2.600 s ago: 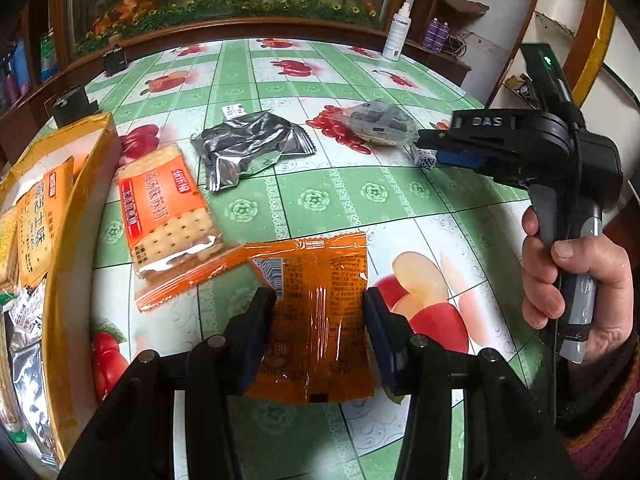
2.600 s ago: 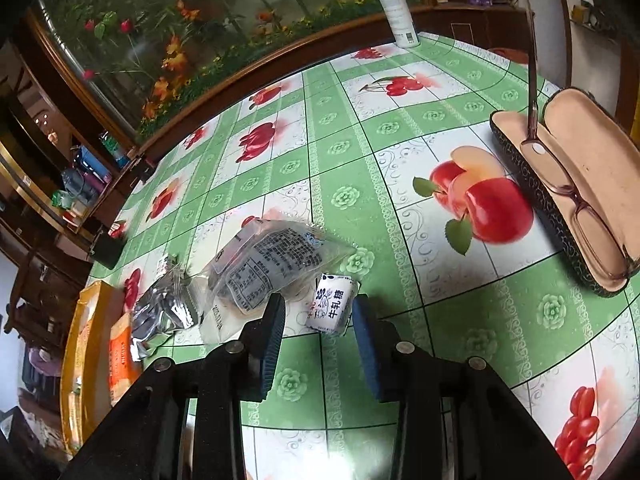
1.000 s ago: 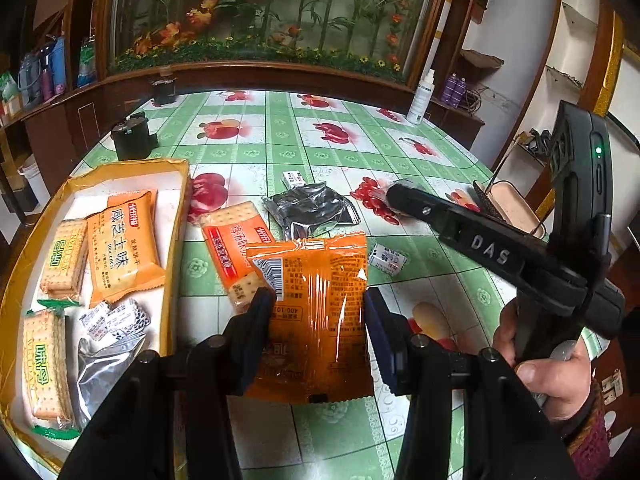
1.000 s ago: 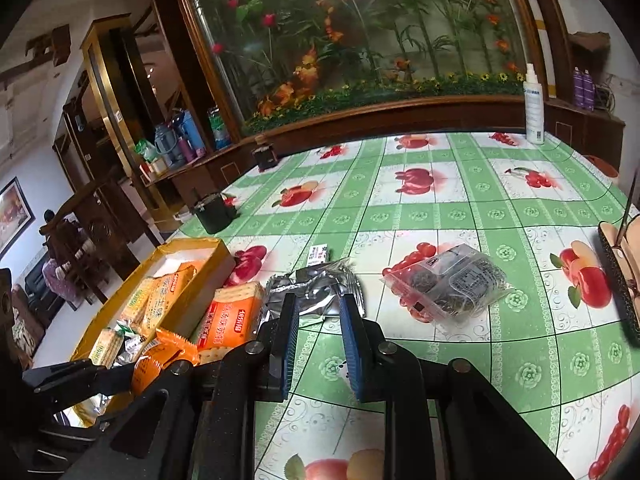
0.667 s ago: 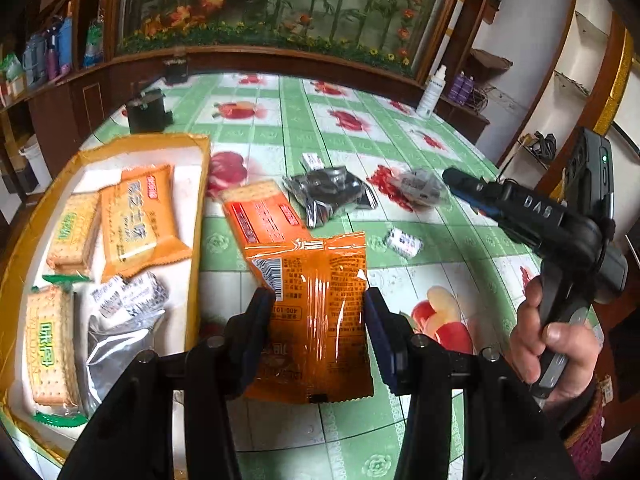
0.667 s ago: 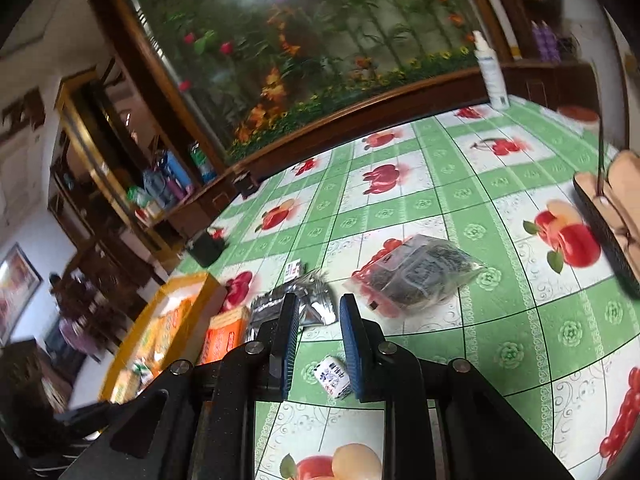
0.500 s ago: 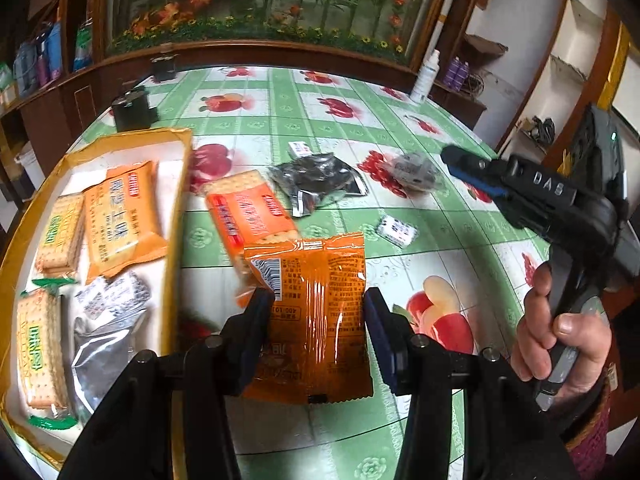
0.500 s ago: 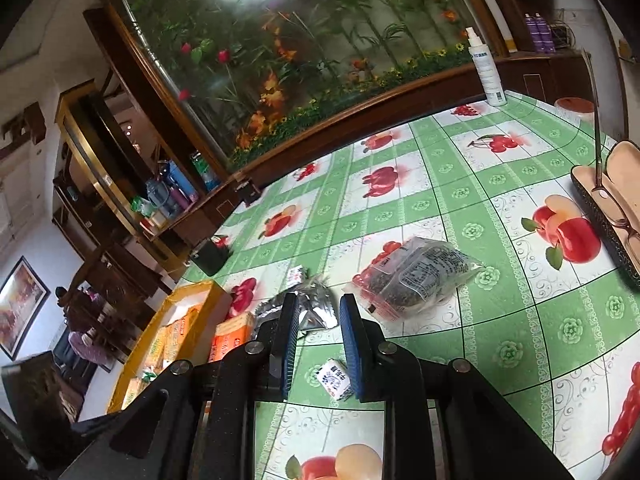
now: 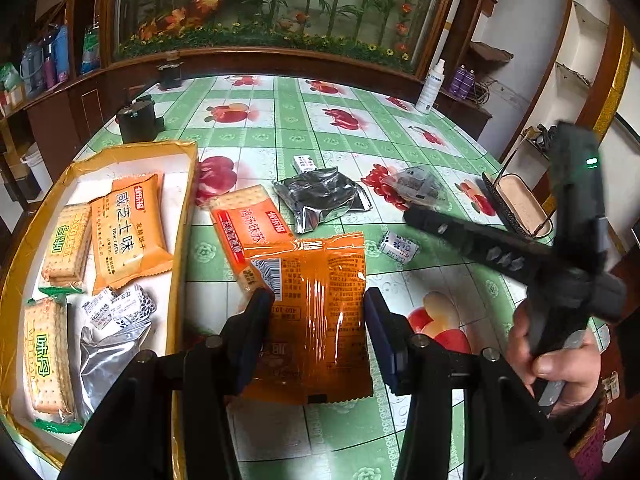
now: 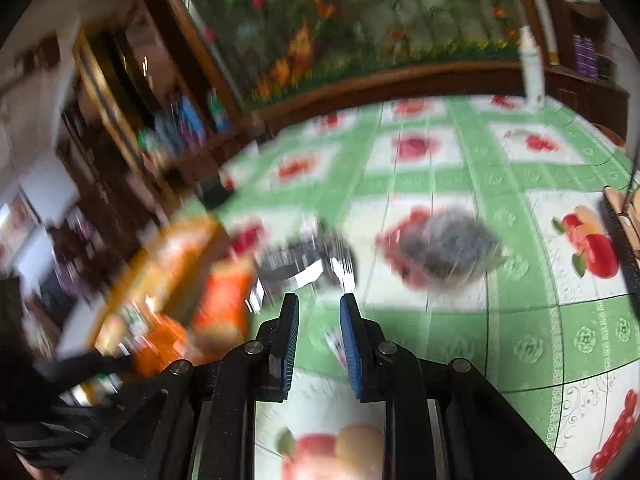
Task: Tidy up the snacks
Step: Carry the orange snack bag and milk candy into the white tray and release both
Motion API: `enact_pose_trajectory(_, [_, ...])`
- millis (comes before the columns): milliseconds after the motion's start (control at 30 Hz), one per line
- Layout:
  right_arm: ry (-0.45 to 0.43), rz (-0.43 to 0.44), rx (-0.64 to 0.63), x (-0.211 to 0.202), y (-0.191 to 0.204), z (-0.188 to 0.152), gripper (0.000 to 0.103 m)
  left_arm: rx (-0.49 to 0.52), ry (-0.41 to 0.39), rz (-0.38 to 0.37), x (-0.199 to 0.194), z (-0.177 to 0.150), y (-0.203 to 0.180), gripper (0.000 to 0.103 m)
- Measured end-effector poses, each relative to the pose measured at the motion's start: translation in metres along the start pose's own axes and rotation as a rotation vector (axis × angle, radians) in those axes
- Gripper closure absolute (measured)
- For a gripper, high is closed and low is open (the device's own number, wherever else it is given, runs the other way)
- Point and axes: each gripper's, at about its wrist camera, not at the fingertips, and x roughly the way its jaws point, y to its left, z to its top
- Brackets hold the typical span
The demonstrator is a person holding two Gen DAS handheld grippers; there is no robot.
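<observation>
My left gripper (image 9: 318,312) is shut on an orange snack packet (image 9: 316,312) and holds it above the table, just right of the yellow tray (image 9: 182,216). The tray holds several cracker packs and small sweets. On the table lie an orange cracker pack (image 9: 252,220), a silver foil pouch (image 9: 320,198), a clear bag (image 9: 416,188) and a small white sweet (image 9: 398,246). My right gripper (image 10: 319,320) is narrowly open and empty above the table; its view is blurred. It also shows in the left wrist view (image 9: 416,216), at the right.
A glasses case (image 9: 516,208) lies open at the table's right edge. A black pot (image 9: 138,120) and a white spray bottle (image 9: 430,88) stand at the far edges. Another small white sweet (image 9: 306,163) lies beyond the foil pouch.
My left gripper has kept the orange packet lifted beside the tray. My right gripper has swung fast to the left, so its view is now blurred.
</observation>
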Motion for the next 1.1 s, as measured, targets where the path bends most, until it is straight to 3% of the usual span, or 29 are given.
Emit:
enact_pose_trajectory(200, [0.076,-0.078,-0.084,0.018,0.002,-0.009,0.059,-0.004,-0.001,-0.015,-0.002,-0.003,0.004,0.057])
enact_pose_trajectory(367, [0.095,-0.116,-0.136,0.025,0.008,-0.016,0.058,-0.005,-0.001,-0.017,-0.003,-0.004,0.005,0.057])
enact_pose_trajectory(433, [0.095,-0.137,-0.175,0.027,0.013,-0.018,0.063,-0.009,-0.002,-0.018,-0.004,-0.005,0.006,0.057])
enact_pose_trajectory(467, [0.095,-0.143,-0.185,0.027,0.016,-0.019,0.078,-0.012,-0.002,-0.018,-0.004,-0.005,0.007,0.057])
enact_pose_trajectory(500, [0.093,-0.143,-0.191,0.027,0.017,-0.02,0.081,-0.013,-0.003,-0.018,-0.004,-0.006,0.008,0.057])
enact_pose_trajectory(800, [0.04,-0.06,-0.147,0.014,0.019,-0.015,0.082,-0.038,-0.033,-0.011,-0.015,-0.001,0.016,0.057])
enact_pose_trajectory(1000, [-0.029,0.082,-0.059,-0.001,0.025,-0.009,0.082,-0.076,-0.072,0.004,-0.029,0.006,0.035,0.056])
enact_pose_trajectory(1100, [-0.055,0.142,-0.076,-0.004,0.052,-0.009,0.082,-0.107,-0.091,0.02,-0.036,0.01,0.05,0.056])
